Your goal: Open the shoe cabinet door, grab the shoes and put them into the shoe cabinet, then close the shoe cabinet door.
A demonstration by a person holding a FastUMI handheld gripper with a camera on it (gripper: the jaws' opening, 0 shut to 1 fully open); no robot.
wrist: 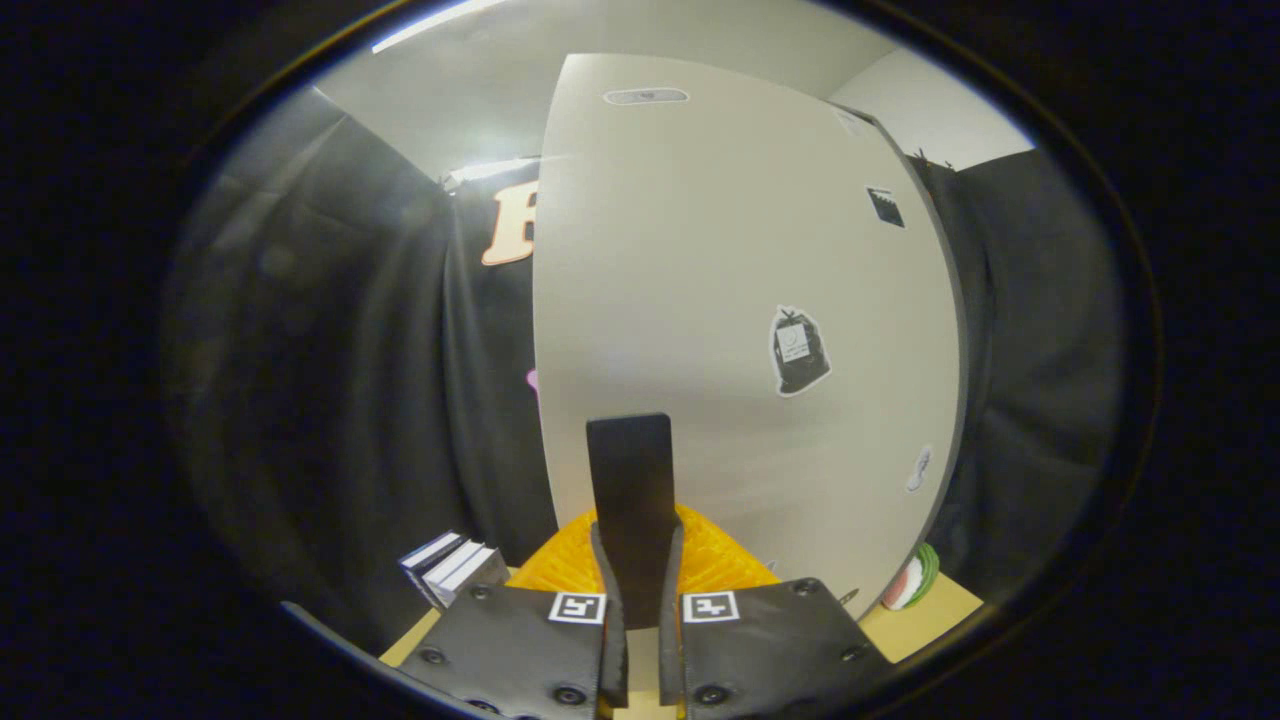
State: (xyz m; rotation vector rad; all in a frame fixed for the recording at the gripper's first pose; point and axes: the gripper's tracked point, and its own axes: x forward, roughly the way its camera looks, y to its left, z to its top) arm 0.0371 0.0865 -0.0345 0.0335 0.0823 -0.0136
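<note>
1. The hand-held gripper (640, 560) has its fingers drawn nearly together, gripping nothing that I can make out; a dark flat strip stands between them.
2. The shoe cabinet door (740, 330) rises close ahead, shut as far as I can judge: a smooth, matte, pale panel with stickers.
3. An orange ribbed thing (715, 560) lies on the worktop (925, 615) just beyond the fingers.
4. To open it well, seek the door's free edge and pull along its swing.

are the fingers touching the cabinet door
Cannot tell. In the gripper view the fingers stand nearly closed, pointing at the cabinet door close ahead, but the tips overlap it, so no gap or contact shows.
</note>
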